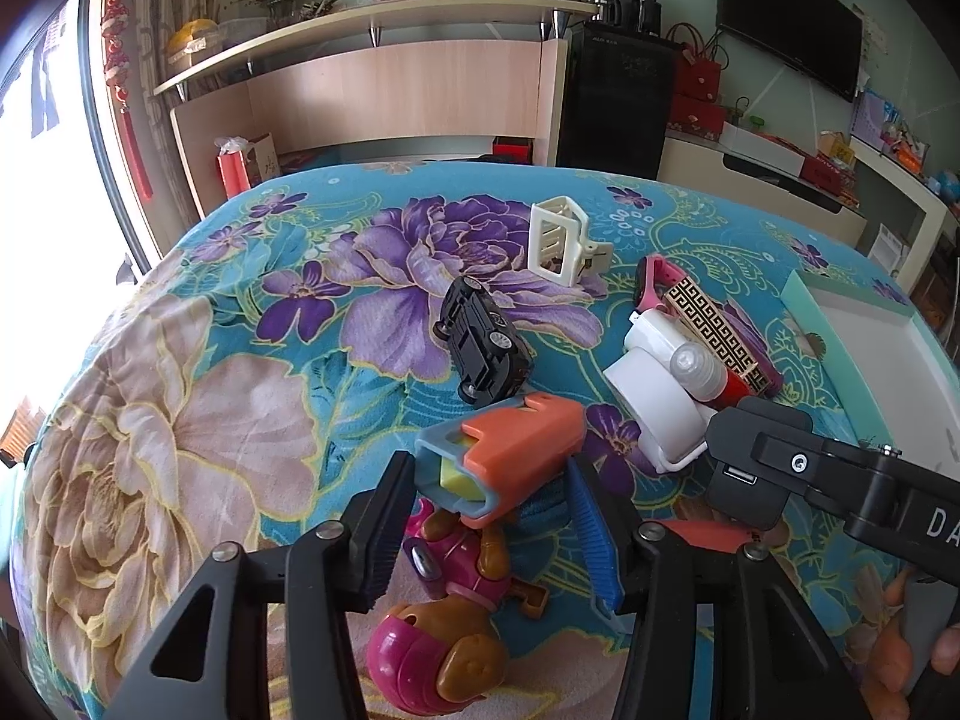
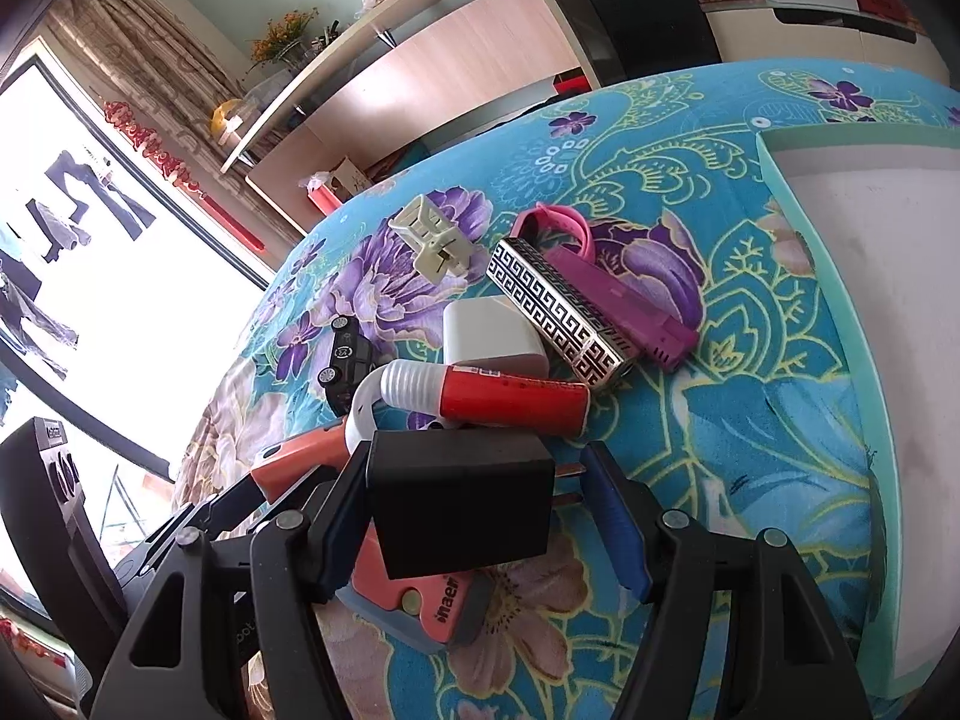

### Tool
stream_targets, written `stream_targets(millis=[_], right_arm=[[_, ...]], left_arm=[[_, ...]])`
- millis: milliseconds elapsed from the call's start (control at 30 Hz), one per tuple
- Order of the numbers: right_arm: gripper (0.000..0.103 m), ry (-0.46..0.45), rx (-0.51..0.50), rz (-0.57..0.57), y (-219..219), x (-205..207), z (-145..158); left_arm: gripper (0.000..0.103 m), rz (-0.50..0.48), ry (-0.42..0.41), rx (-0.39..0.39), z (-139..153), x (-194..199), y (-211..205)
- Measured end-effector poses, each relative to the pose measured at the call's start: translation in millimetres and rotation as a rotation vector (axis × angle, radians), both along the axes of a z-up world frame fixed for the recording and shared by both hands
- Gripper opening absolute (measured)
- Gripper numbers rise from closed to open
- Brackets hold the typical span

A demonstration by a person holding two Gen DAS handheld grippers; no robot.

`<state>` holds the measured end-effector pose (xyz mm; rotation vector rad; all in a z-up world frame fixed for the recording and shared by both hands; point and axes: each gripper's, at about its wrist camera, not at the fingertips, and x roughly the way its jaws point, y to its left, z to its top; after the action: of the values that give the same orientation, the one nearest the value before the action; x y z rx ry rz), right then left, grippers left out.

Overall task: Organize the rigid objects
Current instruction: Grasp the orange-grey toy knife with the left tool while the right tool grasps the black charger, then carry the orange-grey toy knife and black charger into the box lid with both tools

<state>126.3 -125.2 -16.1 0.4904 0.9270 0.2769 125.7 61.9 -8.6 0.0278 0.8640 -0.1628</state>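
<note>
The bed (image 1: 180, 360), under a floral cover, carries a white tray (image 2: 840, 312) at its right edge. Near the tray lie a patterned bar (image 2: 558, 312), a red tube (image 2: 516, 399), a white clip (image 1: 561, 243) and a black car (image 1: 483, 345). The left tool (image 1: 486, 531), spread, flanks an orange stapler (image 1: 510, 456) above a doll (image 1: 444, 642). The right tool (image 2: 480, 516), spread, brackets a black charger (image 2: 459, 510).
</note>
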Motion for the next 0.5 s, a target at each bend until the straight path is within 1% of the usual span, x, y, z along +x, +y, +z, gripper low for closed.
stream_targets(millis=[33, 100, 133, 200, 267, 300, 400, 433, 500], right_arm=[[0.069, 0.001, -0.002, 0.001, 0.2, 0.3, 0.0], [0.069, 0.004, -0.005, 0.003, 0.8, -0.3, -0.5], [0.069, 0.007, -0.005, 0.004, 0.8, -0.3, -0.9], [0.069, 0.015, -0.006, 0.002, -0.2, -0.1, -1.7], [0.069, 0.021, -0.007, -0.003, -2.0, 0.0, -2.2], [0.069, 0.024, -0.011, -0.006, -2.8, -0.1, -2.1], [0.069, 0.029, -0.028, -0.015, -5.7, -1.1, -1.4], [0.069, 0.031, -0.03, -0.018, -6.7, -1.2, -1.5], [0.069, 0.035, -0.026, -0.022, -8.2, -1.2, -2.2]], left_arm=[[0.06, 0.0, 0.005, 0.003, -1.4, 1.4, 0.2], [0.068, 0.007, 0.025, 0.044, -6.5, 4.8, -0.7], [0.069, 0.011, 0.028, 0.064, -8.5, 5.6, -0.7], [0.069, 0.01, 0.032, 0.075, -10.3, 6.9, 0.8], [0.071, -0.002, 0.031, 0.081, -9.2, 8.4, 1.4], [0.074, -0.01, 0.023, 0.089, -7.6, 9.6, 0.5], [0.076, -0.052, 0.004, 0.125, -2.1, 14.2, -5.9], [0.079, -0.059, 0.008, 0.136, -2.0, 16.7, -7.7], [0.08, -0.059, 0.023, 0.133, -2.8, 22.2, -9.6]])
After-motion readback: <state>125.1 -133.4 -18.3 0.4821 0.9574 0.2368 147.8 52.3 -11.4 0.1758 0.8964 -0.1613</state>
